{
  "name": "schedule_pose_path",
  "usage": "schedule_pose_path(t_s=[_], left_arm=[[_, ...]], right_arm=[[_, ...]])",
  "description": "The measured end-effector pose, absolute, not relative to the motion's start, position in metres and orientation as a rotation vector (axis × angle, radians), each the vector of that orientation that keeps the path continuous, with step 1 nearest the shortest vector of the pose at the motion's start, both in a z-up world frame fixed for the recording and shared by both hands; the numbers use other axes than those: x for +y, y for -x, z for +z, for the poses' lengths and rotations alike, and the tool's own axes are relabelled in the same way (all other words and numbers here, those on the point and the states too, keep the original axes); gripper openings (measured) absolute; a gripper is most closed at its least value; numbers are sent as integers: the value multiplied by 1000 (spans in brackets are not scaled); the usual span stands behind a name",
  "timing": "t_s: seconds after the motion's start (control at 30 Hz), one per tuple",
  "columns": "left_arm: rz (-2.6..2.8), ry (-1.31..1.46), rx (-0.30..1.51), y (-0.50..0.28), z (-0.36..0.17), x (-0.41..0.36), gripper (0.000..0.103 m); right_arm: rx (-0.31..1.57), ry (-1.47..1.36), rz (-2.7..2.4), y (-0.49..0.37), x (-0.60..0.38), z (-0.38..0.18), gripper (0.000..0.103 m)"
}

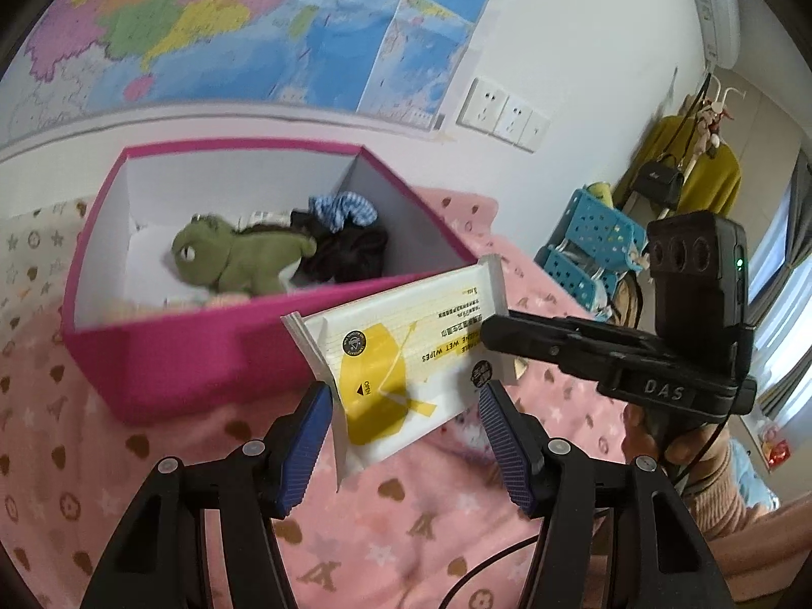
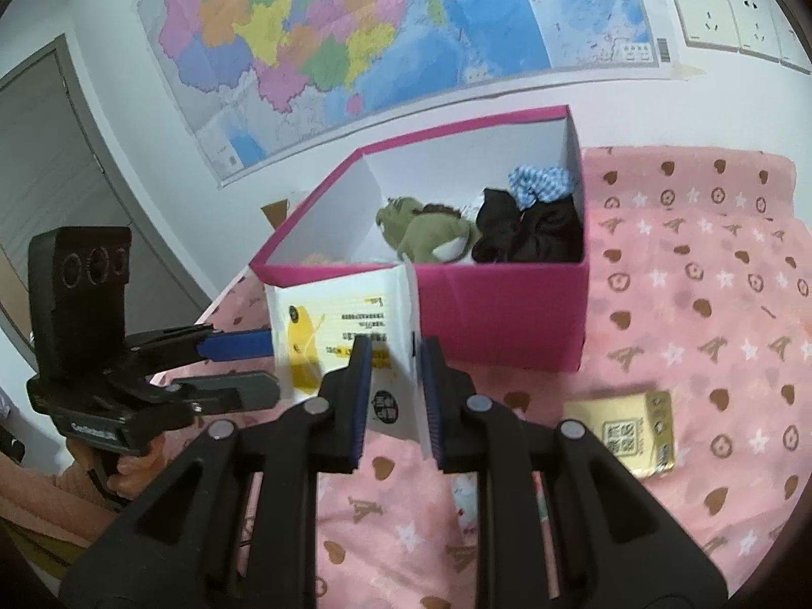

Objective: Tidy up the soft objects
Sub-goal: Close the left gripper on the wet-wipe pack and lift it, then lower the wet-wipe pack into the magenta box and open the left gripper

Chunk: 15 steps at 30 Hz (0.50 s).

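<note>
A flat white-and-yellow wet-wipes pack hung above the pink patterned blanket, just in front of the magenta cardboard box. The right gripper was clamped on the pack's sealed end. The left gripper stood with its blue pads spread on either side of the pack's other end; contact there was unclear. A green plush toy lay inside the box.
</note>
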<state>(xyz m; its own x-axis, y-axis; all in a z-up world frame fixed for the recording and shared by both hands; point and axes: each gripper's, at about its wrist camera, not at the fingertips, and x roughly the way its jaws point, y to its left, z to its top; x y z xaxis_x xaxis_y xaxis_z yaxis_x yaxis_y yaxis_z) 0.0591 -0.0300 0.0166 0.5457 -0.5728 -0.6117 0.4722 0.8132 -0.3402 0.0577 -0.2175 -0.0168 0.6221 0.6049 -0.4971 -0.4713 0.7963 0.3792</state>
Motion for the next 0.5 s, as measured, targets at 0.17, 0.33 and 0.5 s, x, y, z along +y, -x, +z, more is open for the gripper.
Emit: schedule_pose_path(t_s=[0.17, 0.33, 0.5], left_arm=[[-621, 133, 741, -72, 32, -33, 61], [-608, 115, 717, -85, 42, -38, 61], [-591, 114, 717, -98, 45, -41, 61]], right_arm=[[621, -217, 624, -68, -222, -5, 23], [599, -219, 615, -80, -227, 4, 23], [586, -210, 609, -88, -228, 10, 23]])
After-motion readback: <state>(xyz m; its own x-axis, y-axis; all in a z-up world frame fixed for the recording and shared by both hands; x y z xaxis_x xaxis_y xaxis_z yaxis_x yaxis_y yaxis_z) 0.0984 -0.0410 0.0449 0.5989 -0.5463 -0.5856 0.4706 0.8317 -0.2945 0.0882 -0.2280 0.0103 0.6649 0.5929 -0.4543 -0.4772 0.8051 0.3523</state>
